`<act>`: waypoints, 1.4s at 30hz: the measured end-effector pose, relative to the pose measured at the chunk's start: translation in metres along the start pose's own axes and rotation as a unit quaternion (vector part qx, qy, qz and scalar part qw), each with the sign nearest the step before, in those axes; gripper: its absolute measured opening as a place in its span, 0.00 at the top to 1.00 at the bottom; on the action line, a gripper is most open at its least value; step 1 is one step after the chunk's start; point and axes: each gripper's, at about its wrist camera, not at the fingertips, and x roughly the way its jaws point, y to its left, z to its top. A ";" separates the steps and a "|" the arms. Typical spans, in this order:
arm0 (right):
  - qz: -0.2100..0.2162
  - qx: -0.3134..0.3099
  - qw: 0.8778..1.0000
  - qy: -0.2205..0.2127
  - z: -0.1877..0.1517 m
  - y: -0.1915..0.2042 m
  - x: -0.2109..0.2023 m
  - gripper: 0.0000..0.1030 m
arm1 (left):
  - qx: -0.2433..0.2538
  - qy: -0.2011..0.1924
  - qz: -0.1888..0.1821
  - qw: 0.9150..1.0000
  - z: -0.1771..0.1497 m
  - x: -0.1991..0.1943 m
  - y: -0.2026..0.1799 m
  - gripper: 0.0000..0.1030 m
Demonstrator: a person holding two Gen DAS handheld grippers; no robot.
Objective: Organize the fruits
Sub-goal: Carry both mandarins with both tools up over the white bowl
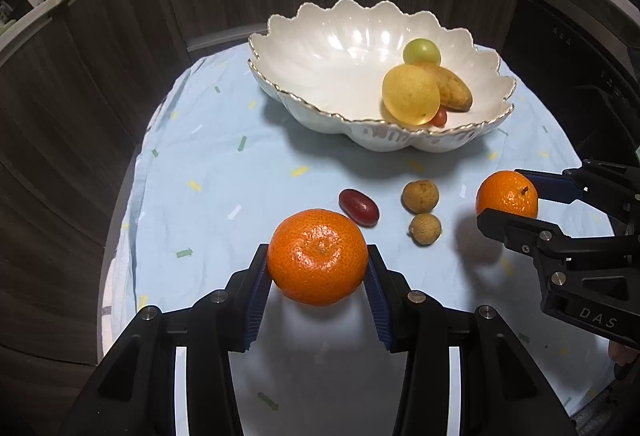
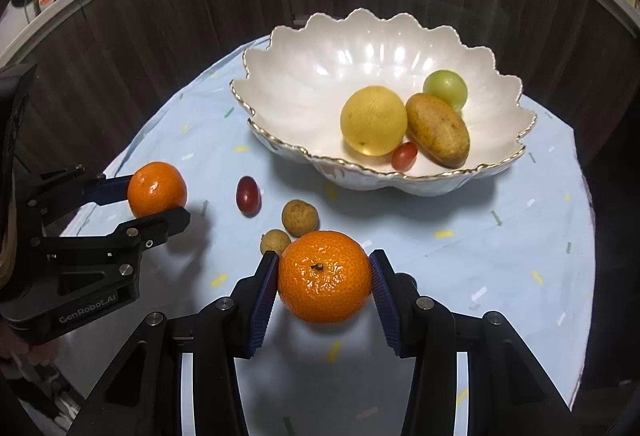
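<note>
Left gripper (image 1: 317, 268) clamps one mandarin (image 1: 317, 256), right gripper (image 2: 324, 276) another (image 2: 324, 276); bowl (image 2: 280, 84) lies far, right one nearer.

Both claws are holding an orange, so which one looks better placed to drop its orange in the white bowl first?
Probably the right gripper: its orange faces the bowl almost head-on. The left gripper sits further off to the side.
</note>
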 end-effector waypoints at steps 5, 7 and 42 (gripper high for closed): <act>-0.003 0.008 1.000 -0.008 0.004 -0.001 -0.009 0.55 | -0.006 -0.004 0.003 1.000 0.004 -0.010 0.000 0.57; -0.004 0.012 1.000 -0.011 0.007 -0.003 -0.013 0.55 | -0.008 -0.008 0.004 1.000 0.005 -0.014 0.000 0.57; -0.036 0.058 0.993 -0.099 0.079 -0.036 -0.072 0.55 | -0.042 -0.075 0.015 0.996 0.089 -0.060 0.003 0.58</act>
